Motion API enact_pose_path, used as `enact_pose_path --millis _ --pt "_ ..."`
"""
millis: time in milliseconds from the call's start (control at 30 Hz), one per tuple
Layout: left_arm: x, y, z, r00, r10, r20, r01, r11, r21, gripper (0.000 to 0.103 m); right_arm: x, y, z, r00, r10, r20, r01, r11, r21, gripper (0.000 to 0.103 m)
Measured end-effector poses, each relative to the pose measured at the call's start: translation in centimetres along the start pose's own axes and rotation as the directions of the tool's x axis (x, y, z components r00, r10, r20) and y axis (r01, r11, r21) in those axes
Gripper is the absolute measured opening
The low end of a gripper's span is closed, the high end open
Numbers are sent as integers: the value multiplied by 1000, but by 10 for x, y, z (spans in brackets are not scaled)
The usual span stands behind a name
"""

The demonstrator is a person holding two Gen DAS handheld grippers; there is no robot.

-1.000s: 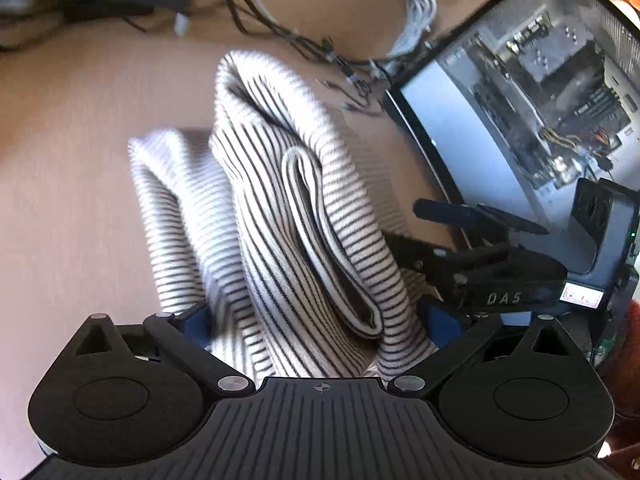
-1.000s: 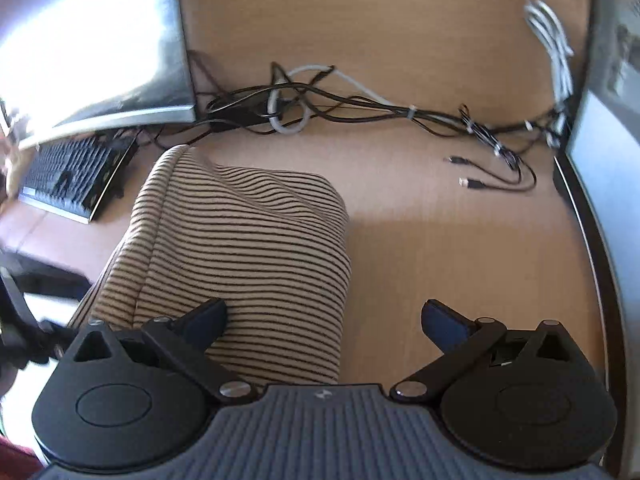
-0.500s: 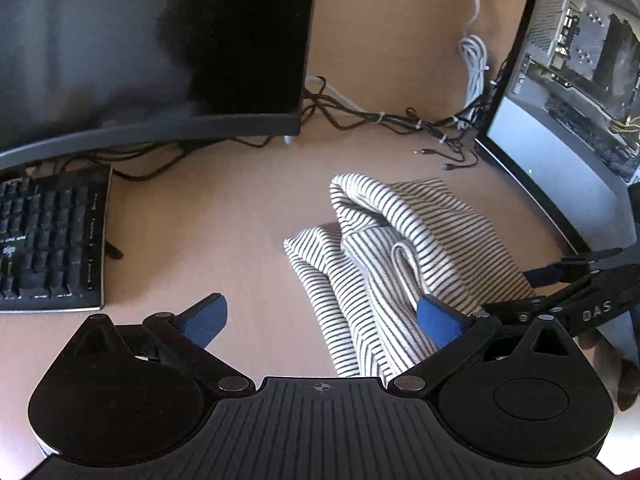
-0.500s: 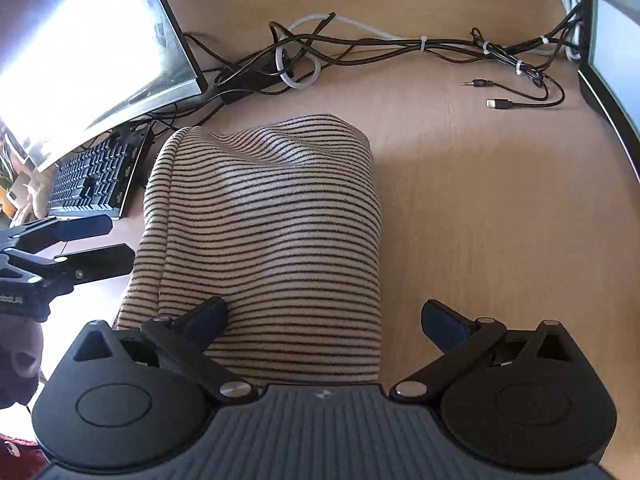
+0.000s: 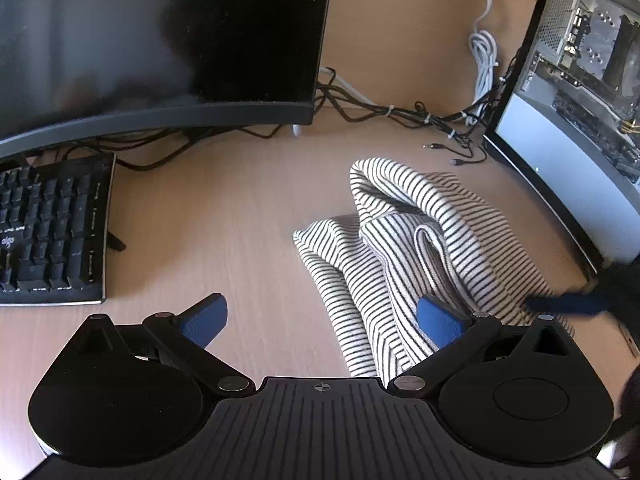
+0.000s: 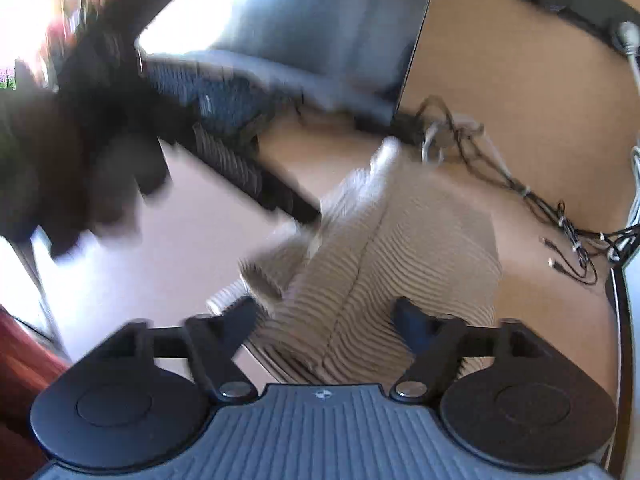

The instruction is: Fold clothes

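Now on the worktop (image 5: 240,208): striped top (image 5: 420,248), rumpled and half folded, lying between monitor (image 5: 160,40) and computer case (image 5: 580,100), near the cables (image 5: 400,114) at the back edge. Left gripper (image 5: 320,320) with jaws wide apart and empty, right fingertip (image 5: 440,320) over the cloth's near edge, left one above bare wood beside the keyboard (image 5: 52,232). Right gripper (image 6: 324,316), badly blurred, jaws just closing but apart, cloth between them; grip on it impossible to tell.
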State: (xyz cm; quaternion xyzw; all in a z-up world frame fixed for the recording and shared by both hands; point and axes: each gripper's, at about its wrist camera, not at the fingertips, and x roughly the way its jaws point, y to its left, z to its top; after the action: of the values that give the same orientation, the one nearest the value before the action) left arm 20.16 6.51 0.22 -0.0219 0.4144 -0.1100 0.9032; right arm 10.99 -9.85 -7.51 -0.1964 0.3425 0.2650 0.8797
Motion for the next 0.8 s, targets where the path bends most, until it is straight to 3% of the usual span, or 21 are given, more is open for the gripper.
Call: enact_pose_path --millis 233,333,433,500,600,667,800 --pt "2 12 -4 999 -7 -33 5 999 -45 103 -10 -38 -8 991 -131 -17 129 988 -84 67" --pt "2 15 -5 999 -32 -42 29 997 -74 103 -28 -47 1 998 -58 20 57 998 31 75" --pt "2 17 -4 998 -39 -44 35 994 -100 103 -35 -40 10 994 -73 84 64 993 104 85" --pt "4 19 -2 998 -39 -48 33 992 -120 103 -22 -31 14 991 -93 99 81 990 115 88" --pt "8 22 1 998 -41 -56 32 989 -147 103 10 -14 14 989 -139 55 136 989 51 92" --pt "8 22 2 997 -44 -62 34 988 -152 103 22 -17 8 980 -197 31 196 980 26 85" --pt "8 18 1 996 -64 -65 55 988 -141 103 -7 -72 6 976 -208 58 181 935 305 82"
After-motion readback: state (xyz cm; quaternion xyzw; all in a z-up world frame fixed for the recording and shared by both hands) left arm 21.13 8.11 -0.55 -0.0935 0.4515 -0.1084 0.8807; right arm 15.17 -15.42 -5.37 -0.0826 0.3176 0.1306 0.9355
